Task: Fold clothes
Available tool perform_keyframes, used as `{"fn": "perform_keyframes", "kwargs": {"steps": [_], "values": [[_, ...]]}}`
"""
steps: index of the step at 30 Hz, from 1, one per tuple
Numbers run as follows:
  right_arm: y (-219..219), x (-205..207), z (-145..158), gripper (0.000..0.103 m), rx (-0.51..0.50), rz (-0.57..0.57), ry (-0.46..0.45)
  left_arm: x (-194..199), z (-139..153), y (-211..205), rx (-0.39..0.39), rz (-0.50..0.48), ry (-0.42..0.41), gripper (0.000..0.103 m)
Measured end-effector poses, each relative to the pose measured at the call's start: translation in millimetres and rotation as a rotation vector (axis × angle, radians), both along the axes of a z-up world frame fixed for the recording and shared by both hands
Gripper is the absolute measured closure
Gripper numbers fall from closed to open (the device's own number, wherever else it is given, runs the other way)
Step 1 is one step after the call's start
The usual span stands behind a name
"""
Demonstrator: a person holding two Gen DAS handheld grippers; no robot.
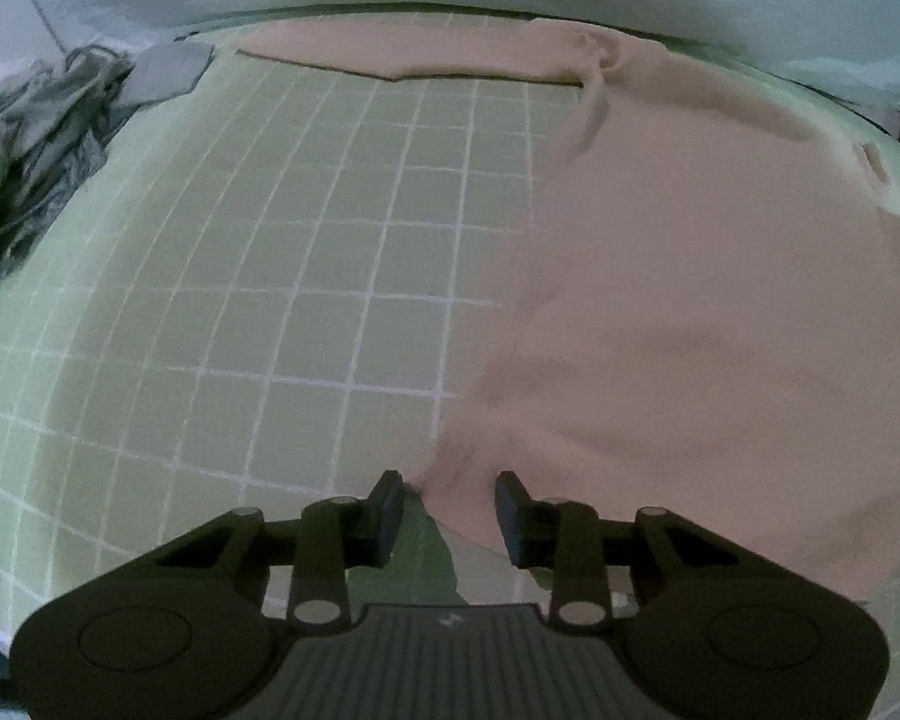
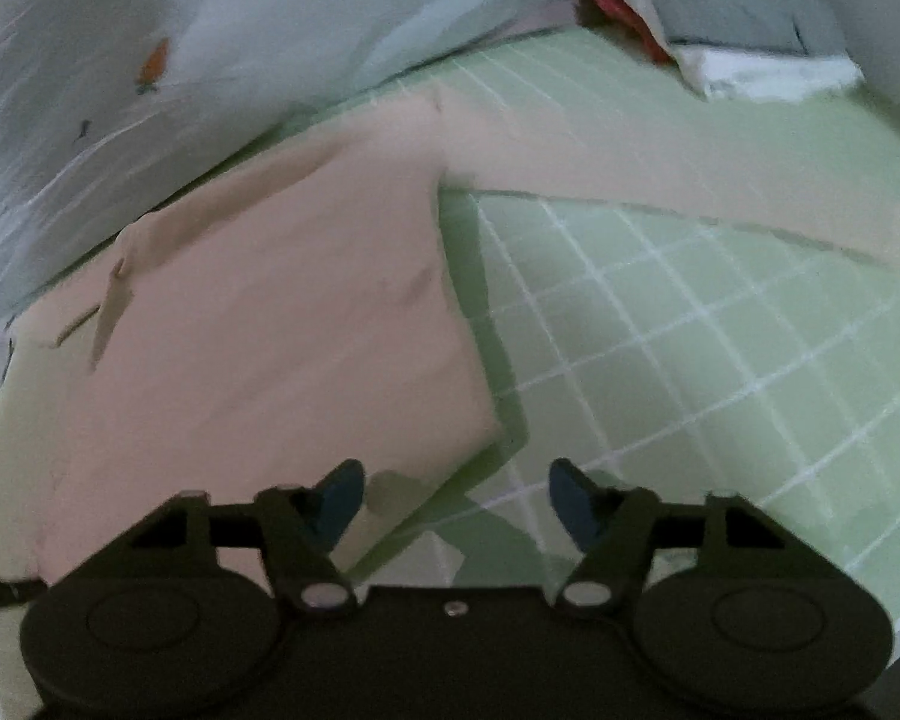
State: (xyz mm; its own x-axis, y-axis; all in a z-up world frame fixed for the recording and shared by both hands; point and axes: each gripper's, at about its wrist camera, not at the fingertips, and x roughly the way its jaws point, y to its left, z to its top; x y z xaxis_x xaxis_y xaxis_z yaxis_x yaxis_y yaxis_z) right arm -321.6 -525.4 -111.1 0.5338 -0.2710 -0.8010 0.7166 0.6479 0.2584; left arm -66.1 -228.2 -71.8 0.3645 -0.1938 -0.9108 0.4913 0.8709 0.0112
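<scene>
A pale pink garment (image 1: 690, 300) lies spread on a green grid mat (image 1: 270, 300). In the left wrist view my left gripper (image 1: 449, 519) is open, its jaws on either side of the garment's near left corner, which sits between them. In the right wrist view the same garment (image 2: 270, 312) covers the left half of the mat (image 2: 690, 360), with one part stretching away to the right. My right gripper (image 2: 456, 504) is open just above the garment's near right corner, with nothing between its fingers.
A crumpled grey cloth (image 1: 42, 138) lies off the mat's left edge. A pale bedsheet (image 2: 150, 90) rises behind the mat. Folded white and grey clothes (image 2: 750, 54) with something red sit at the far right corner.
</scene>
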Motion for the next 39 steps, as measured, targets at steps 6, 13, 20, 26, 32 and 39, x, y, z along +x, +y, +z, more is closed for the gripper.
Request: {"fn": "perform_keyframes", "kwargs": {"steps": [6, 13, 20, 26, 32, 39], "values": [[7, 17, -4, 0.094, 0.014, -0.069, 0.004, 4, -2, 6, 0.009, -0.098, -0.015, 0.053], [24, 56, 18, 0.098, -0.112, -0.015, -0.061, 15, -6, 13, -0.012, -0.156, 0.003, 0.046], [55, 100, -3, 0.096, -0.045, 0.163, -0.057, 20, -8, 13, -0.010, -0.156, 0.010, 0.035], [64, 82, -1, 0.073, -0.015, 0.159, -0.093, 21, -9, 13, -0.006, -0.142, 0.010, 0.026], [38, 47, 13, 0.060, -0.043, -0.009, -0.131, 23, -10, 12, -0.003, -0.122, 0.013, 0.020], [2, 61, -9, 0.047, 0.009, -0.013, -0.111, 24, -13, 11, 0.002, -0.098, 0.016, 0.017]]}}
